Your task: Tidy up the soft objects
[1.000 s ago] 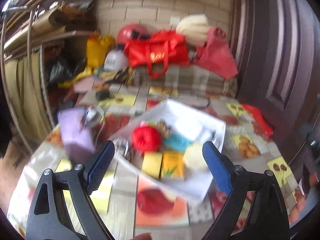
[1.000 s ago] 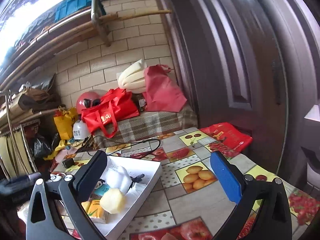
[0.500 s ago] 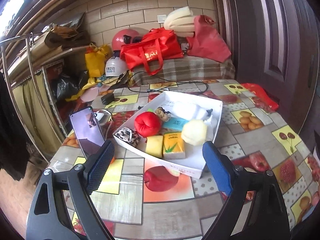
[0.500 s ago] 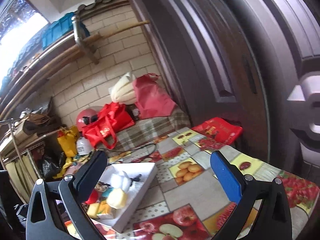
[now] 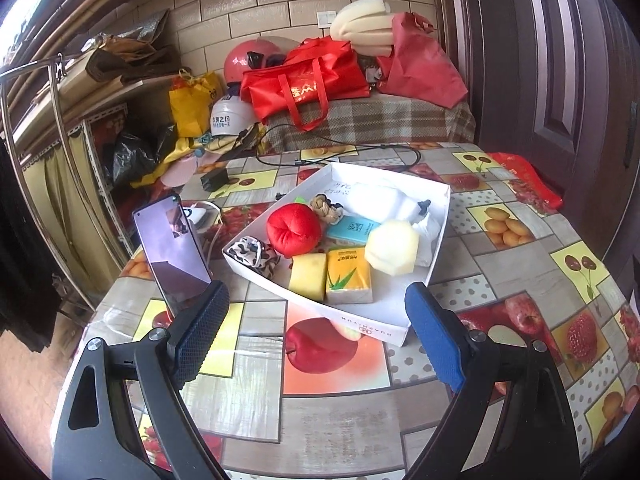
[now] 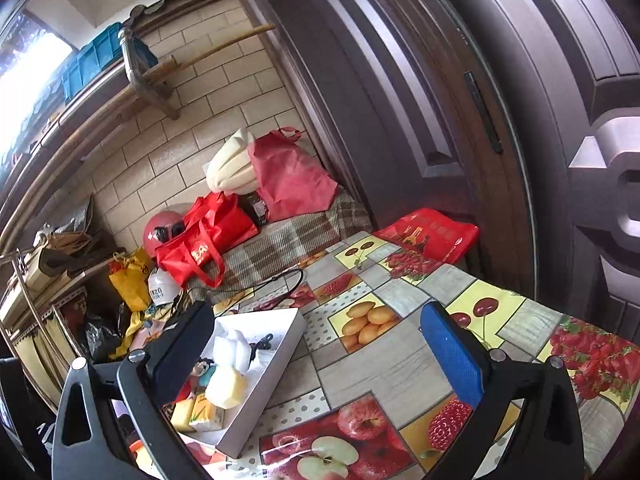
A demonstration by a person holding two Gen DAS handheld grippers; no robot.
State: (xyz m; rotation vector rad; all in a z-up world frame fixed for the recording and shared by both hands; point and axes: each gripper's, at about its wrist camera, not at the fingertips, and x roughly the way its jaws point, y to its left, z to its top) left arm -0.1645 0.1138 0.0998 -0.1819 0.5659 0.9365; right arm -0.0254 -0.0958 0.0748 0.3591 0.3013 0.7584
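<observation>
**Both grippers wide, white box dead ahead**

Your left gripper (image 5: 316,332) hangs over the fruit-print tablecloth (image 5: 336,416) with its jaws spread wide and nothing between them. Off to its left, a phone (image 5: 172,252) stands propped upright beside the white box (image 5: 360,320). Inside that box, from left to right: a leopard-print pouch (image 5: 252,254) in the near-left corner, a red plush apple (image 5: 294,229), a yellow sponge (image 5: 308,276), a yellow tissue pack (image 5: 348,276) touching it, a teal packet (image 5: 352,229) behind, a pale foam ball (image 5: 392,246), and a white soft toy (image 5: 380,204) against the far wall. Over on your right, the right gripper (image 6: 316,356) is released too, gaping over bare tablecloth, with the box low at its left finger.
</observation>
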